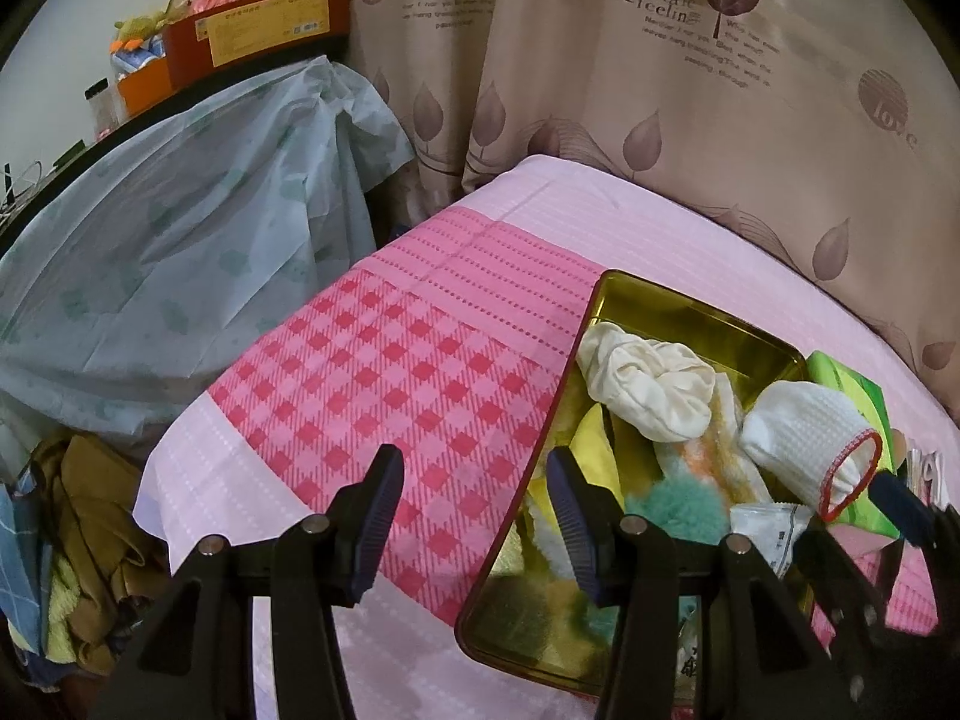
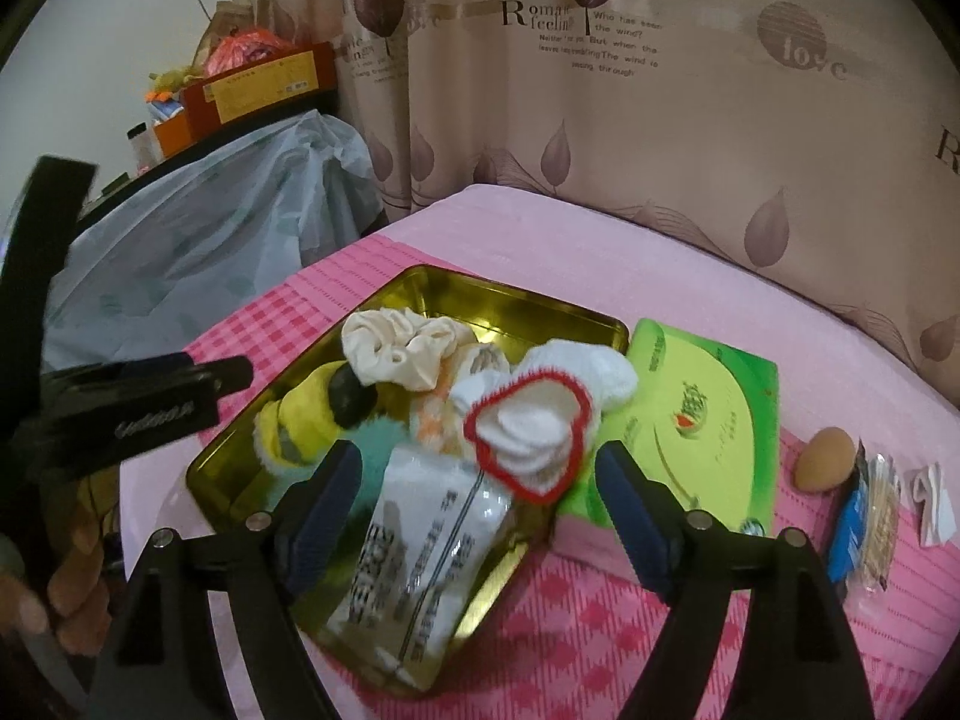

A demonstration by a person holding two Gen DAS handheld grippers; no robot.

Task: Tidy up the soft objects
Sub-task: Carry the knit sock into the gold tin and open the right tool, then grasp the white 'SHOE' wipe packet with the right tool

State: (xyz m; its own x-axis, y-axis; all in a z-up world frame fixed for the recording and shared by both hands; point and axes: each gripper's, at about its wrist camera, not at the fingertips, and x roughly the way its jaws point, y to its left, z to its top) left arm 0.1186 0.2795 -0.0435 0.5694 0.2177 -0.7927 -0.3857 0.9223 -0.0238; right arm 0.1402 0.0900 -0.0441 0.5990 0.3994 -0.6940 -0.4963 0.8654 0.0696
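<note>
Soft things fill a gold tin [image 2: 288,414] on the pink checked surface [image 1: 384,372]: a cream scrunchie [image 2: 399,348], a white sock with a red cuff [image 2: 528,420], a yellow plush [image 2: 306,414] and a clear packet [image 2: 420,552] leaning over the near rim. Right gripper [image 2: 474,498] stands wide, its jaws apart on either side of the packet and sock cuff without pressing on them. Left gripper [image 1: 474,516] hangs open and empty over the tin's left edge. Beside the tin lies a green pack [image 2: 702,414]; farther right an egg [image 2: 825,459].
</note>
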